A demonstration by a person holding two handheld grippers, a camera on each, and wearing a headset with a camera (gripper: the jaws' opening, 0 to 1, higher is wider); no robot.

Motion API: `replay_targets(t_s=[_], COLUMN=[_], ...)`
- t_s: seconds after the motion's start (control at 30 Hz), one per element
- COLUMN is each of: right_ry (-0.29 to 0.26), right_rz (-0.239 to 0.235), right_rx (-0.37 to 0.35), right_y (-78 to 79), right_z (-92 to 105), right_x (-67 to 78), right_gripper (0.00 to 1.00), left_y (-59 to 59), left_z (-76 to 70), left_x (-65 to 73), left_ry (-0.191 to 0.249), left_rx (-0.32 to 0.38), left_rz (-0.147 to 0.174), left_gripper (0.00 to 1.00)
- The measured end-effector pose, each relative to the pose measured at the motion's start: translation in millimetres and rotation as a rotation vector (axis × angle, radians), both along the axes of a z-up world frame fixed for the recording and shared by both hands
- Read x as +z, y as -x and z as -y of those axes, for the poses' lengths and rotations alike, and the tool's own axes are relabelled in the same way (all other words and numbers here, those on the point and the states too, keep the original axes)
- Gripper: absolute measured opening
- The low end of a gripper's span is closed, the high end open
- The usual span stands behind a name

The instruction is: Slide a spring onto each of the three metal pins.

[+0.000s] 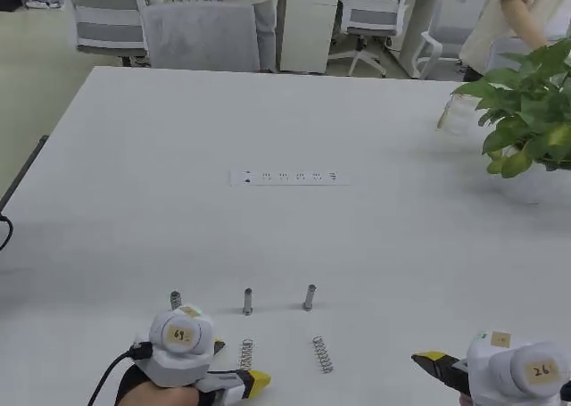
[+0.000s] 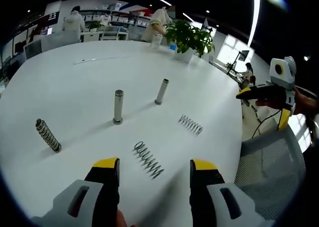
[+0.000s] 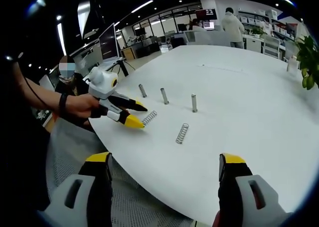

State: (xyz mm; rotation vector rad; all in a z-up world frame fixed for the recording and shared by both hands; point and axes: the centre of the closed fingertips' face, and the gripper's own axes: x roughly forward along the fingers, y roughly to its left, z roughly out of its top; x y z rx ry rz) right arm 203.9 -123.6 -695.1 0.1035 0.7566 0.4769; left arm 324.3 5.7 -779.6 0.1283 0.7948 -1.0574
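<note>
Three metal pins stand in a row on the white table (image 1: 294,120). The left pin (image 1: 176,299) (image 2: 47,135) (image 3: 142,90) wears a spring. The middle pin (image 1: 247,301) (image 2: 118,107) (image 3: 164,96) and the right pin (image 1: 309,297) (image 2: 162,91) (image 3: 194,103) are bare. One loose spring (image 1: 246,354) (image 2: 148,159) (image 3: 149,117) lies just ahead of my open left gripper (image 1: 236,367) (image 2: 154,168) (image 3: 138,115). A second spring (image 1: 322,354) (image 2: 191,124) (image 3: 182,132) lies to its right. My right gripper (image 1: 433,366) (image 2: 264,93) (image 3: 164,163) is open and holds nothing, off the table's near right edge.
A white power strip (image 1: 288,178) lies mid-table. A potted plant (image 1: 526,103) and a clear glass (image 1: 457,111) stand at the far right. Office chairs (image 1: 201,33) and a person (image 1: 522,13) are beyond the far edge. A mesh chair (image 2: 269,162) sits below the near edge.
</note>
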Motion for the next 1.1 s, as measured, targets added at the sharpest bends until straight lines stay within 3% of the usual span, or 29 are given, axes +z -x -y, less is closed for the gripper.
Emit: replay_targets(t_s=[0.37, 0.6, 1.1], right_ry=[-0.002, 0.001, 0.01], right_rz=[-0.003, -0.002, -0.007], right_rx=[-0.009, -0.016, 0.001], right_y=[2.6, 1.7, 3.9], right_z=[3.7, 6.6, 2.8], right_x=[1.1, 2.2, -0.9], right_gripper=[0.87, 0.87, 0.87], left_y=[-5.7, -10.5, -10.2], left_z=[3.1, 2.7, -6.0], left_x=[-4.2, -6.7, -9.7], left_ry=[-0.026, -0.063, -0.116], left_rx=[0.034, 0.048, 0.022], left_rz=[0.032, 0.072, 0.116], left_gripper=[0.36, 0.25, 0.12])
